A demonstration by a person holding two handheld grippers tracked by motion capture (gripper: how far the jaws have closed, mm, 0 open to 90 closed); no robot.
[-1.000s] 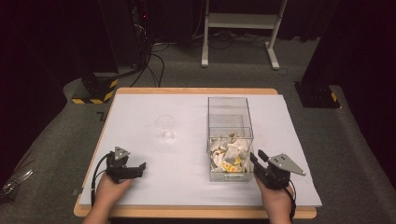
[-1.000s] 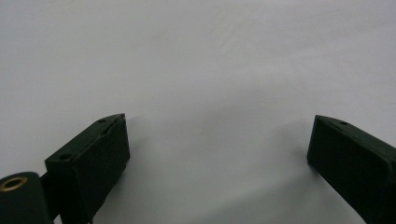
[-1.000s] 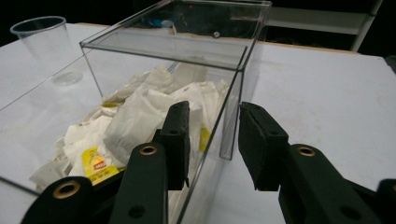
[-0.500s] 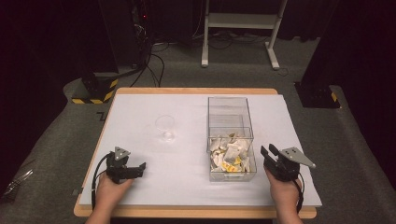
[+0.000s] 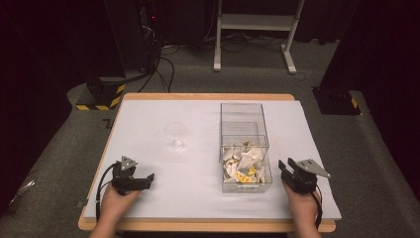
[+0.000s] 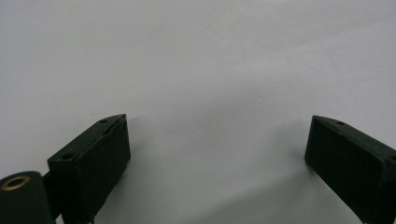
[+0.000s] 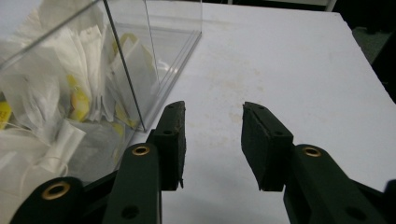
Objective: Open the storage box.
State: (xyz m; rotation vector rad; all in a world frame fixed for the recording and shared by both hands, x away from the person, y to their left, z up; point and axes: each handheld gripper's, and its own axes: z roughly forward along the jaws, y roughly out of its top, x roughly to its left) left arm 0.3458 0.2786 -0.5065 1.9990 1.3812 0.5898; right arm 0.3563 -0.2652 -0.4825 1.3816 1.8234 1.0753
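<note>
Table (image 5: 148, 119): white sheet on top; clear box and small glass on it
Box (image 5: 243, 124): right of centre; tea bags (image 5: 243, 162) heaped in its near end
Glass (image 5: 175, 136): left of box, apart from it
Left gripper (image 5: 146, 179): near-left on the sheet; jaws wide apart, nothing between
Right gripper (image 5: 286, 166): just beside box's near right corner; jaws a little apart, nothing between

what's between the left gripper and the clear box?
Bare white table cover, per the high view. From the left gripper across to the clear box nothing lies in between; the small glass stands farther back.
</note>
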